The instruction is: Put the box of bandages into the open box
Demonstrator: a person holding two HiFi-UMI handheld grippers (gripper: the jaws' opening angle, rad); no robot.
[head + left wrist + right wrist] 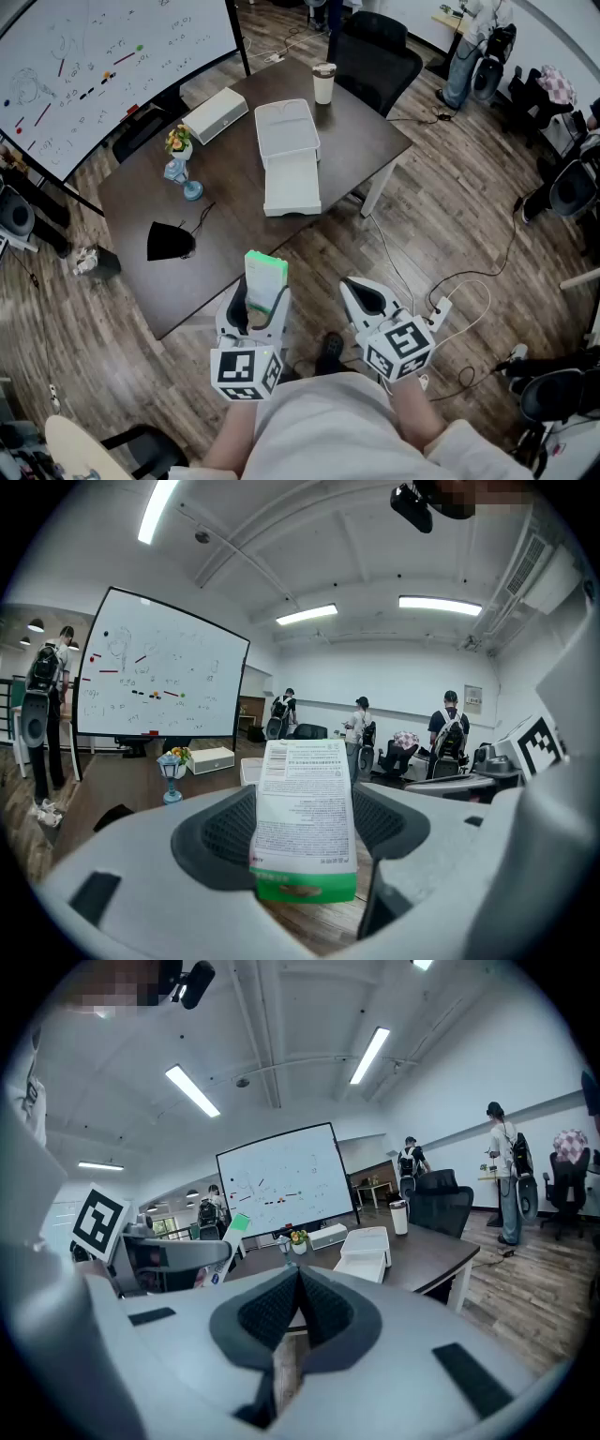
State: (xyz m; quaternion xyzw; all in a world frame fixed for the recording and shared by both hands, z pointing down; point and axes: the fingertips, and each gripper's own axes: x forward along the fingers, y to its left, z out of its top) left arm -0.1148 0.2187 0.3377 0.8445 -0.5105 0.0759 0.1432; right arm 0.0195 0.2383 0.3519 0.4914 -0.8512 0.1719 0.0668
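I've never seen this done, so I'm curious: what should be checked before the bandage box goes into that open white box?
1. White-and-green bandage box gripped by left tongs: ok.
2. Right tongs shut and empty: ok.
3. White rectangular open box, lid folded back, inside bare: ok.
4. Both tongs above the dark brown table: not ok, they are short of its near edge.
5. Grip firm enough: cannot tell.

On the table (234,225), cup (323,82) behind open box (287,131) (vase (178,155) to its left)
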